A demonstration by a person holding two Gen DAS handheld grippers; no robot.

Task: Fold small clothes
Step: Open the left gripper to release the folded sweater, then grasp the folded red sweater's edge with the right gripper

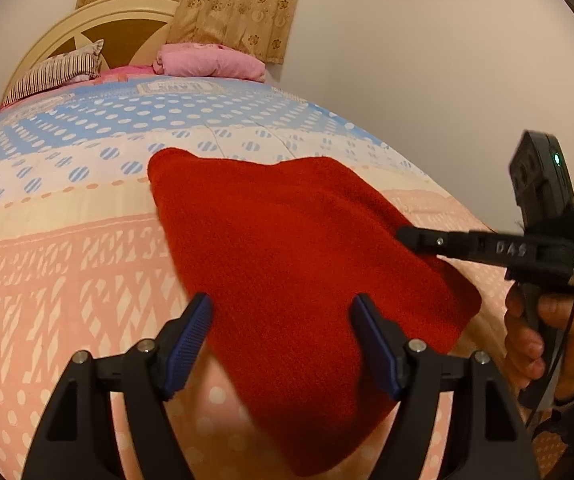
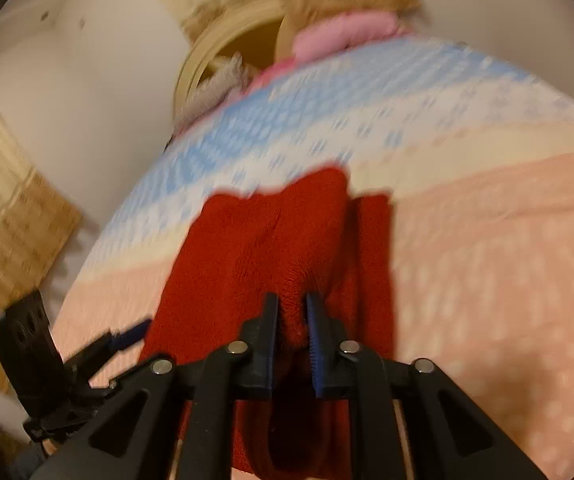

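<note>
A red fleece garment (image 1: 287,248) lies spread on the bed's patterned quilt (image 1: 67,280). My left gripper (image 1: 283,316) hovers open over the garment's near part, and its blue pads (image 1: 195,332) touch nothing. My right gripper (image 1: 405,236) comes in from the right, held by a hand (image 1: 527,344), with its tip at the garment's right edge. In the blurred right wrist view the right gripper (image 2: 291,312) is shut on a bunched fold of the red garment (image 2: 247,248). The left gripper (image 2: 127,338) shows at that view's lower left, beside the cloth's edge.
Pink folded bedding (image 1: 211,62) and a striped pillow (image 1: 55,76) sit at the headboard (image 1: 99,20) end. A curtain (image 1: 239,4) hangs behind. The white wall (image 1: 427,60) runs close along the bed's right side. In the right wrist view, a woven mat (image 2: 3,208) lies left of the bed.
</note>
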